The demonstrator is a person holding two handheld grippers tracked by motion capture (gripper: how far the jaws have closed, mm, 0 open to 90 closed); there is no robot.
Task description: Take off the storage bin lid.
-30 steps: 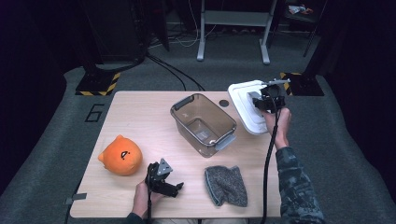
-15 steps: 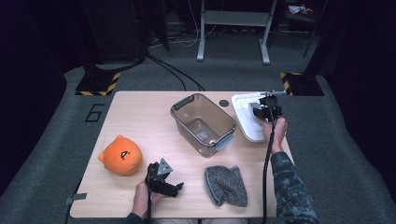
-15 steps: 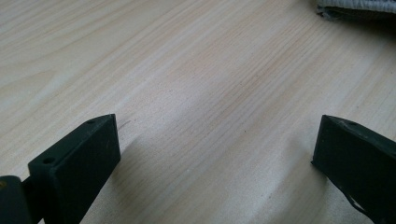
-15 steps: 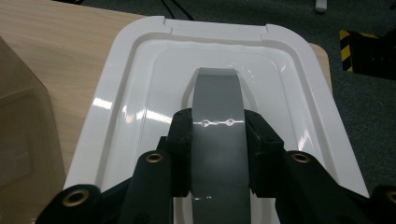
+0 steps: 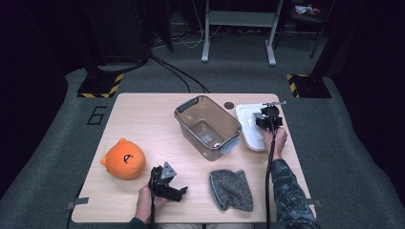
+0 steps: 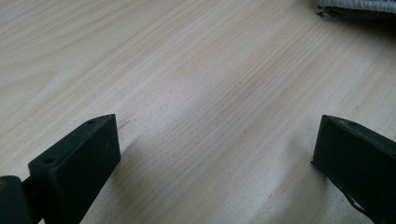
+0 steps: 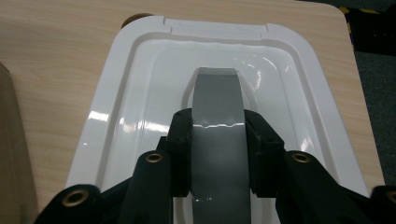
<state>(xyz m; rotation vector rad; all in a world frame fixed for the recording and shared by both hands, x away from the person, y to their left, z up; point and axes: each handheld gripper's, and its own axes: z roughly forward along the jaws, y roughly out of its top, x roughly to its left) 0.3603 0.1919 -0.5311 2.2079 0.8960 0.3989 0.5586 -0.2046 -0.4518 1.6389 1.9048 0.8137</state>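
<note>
The right gripper [image 7: 217, 135] clamps a grey tape roll [image 7: 217, 116] above the white plastic lid [image 7: 116, 116]; the left gripper [image 6: 219, 158] gapes empty.

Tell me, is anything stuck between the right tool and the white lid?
No, nothing visible is in the way. The right tool pinches the grey handle on top of the white lid, and nothing else sits between them.

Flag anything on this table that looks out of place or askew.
The white lid lies off its clear bin, flat on the table beside it, with the right gripper clamped on its grey handle. Nothing looks spilled or damaged.
</note>
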